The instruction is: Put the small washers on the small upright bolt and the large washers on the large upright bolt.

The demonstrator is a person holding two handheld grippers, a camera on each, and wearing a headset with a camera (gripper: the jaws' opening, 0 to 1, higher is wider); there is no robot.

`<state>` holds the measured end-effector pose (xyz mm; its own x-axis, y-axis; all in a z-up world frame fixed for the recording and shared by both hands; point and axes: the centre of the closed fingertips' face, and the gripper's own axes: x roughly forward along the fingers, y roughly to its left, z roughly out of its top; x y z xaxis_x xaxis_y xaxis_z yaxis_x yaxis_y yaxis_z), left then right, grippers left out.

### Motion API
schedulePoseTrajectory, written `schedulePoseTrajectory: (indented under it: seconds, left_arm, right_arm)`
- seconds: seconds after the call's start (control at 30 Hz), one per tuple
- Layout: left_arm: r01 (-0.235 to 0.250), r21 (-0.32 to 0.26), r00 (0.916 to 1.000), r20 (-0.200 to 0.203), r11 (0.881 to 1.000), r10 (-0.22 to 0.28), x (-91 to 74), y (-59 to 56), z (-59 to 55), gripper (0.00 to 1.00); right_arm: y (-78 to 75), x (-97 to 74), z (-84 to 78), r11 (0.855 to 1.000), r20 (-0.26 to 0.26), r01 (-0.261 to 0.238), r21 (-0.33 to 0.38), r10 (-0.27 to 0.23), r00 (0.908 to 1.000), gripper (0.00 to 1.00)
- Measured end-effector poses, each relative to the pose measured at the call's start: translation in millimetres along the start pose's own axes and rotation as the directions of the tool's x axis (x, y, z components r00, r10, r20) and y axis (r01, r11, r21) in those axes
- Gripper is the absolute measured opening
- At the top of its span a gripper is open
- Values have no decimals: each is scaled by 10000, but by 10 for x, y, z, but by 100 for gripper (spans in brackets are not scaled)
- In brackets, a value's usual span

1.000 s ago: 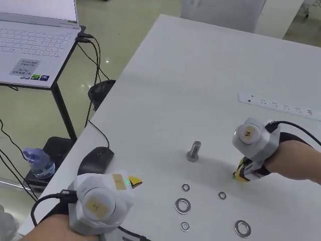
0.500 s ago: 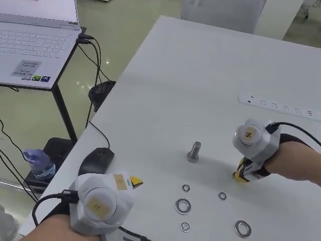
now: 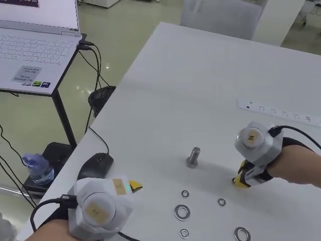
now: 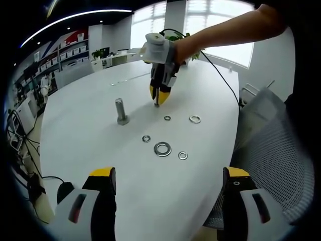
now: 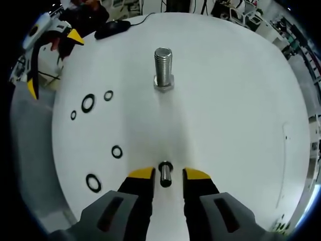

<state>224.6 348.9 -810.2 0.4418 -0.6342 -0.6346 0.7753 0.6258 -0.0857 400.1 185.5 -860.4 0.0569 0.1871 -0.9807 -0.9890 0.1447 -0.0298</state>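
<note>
- Small washers (image 3: 185, 194) & large washers (image 3: 182, 212): all 5 lie flat on the worktop (image 3: 200, 90), in the same spots as a sec ago.
- None sits on a bolt yet, so I think the real job hasn't begun.
- The head view slid a bit, but that's the camera moving, not the things.
- Small bolt (image 5: 165, 175): stands up right between the jaws of the right tool (image 3: 242, 179). There's a thin gap on each side, so the tool is let go, not squeezing.
- The right tool stayed put too. My guess is it just stood the bolt up.
- One small washer lies near the right tool and the other 4 are further off, toward the left tool.
- Large bolt (image 3: 193, 156): upright on its head, bare, well apart from both tools.
- Left tool (image 4: 168, 173): jaws wide apart, nothing in them. It's at the near edge of the worktop, w/ the washers between it & the right tool.
</note>
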Motion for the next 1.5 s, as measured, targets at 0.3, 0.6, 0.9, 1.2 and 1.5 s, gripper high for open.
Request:
schedulePoseTrajectory:
  seconds: [0.3,0.6,0.9,1.2,1.5]
  left_arm:
    - [17,70,10000,0,10000,-17,8,-7,58,88]
    - [-31,187,10000,56,9998,29,-7,10,128,88]
    - [-68,294,9999,83,9995,65,-30,9,163,87]
    - [-118,324,9998,161,9994,113,-52,-5,196,89]
    - [-177,235,9997,180,9996,172,-82,-7,173,91]
  right_arm:
    - [8,-142,143,9996,424,99,-273,-87,9991,25]
    - [58,-266,286,9985,654,107,-529,-72,9978,25]
    - [207,-327,328,9959,696,54,-903,9,9976,25]
    - [404,-317,320,9924,760,-85,-1228,179,9969,26]
    - [603,-299,319,9903,838,-248,-1366,365,9958,27]
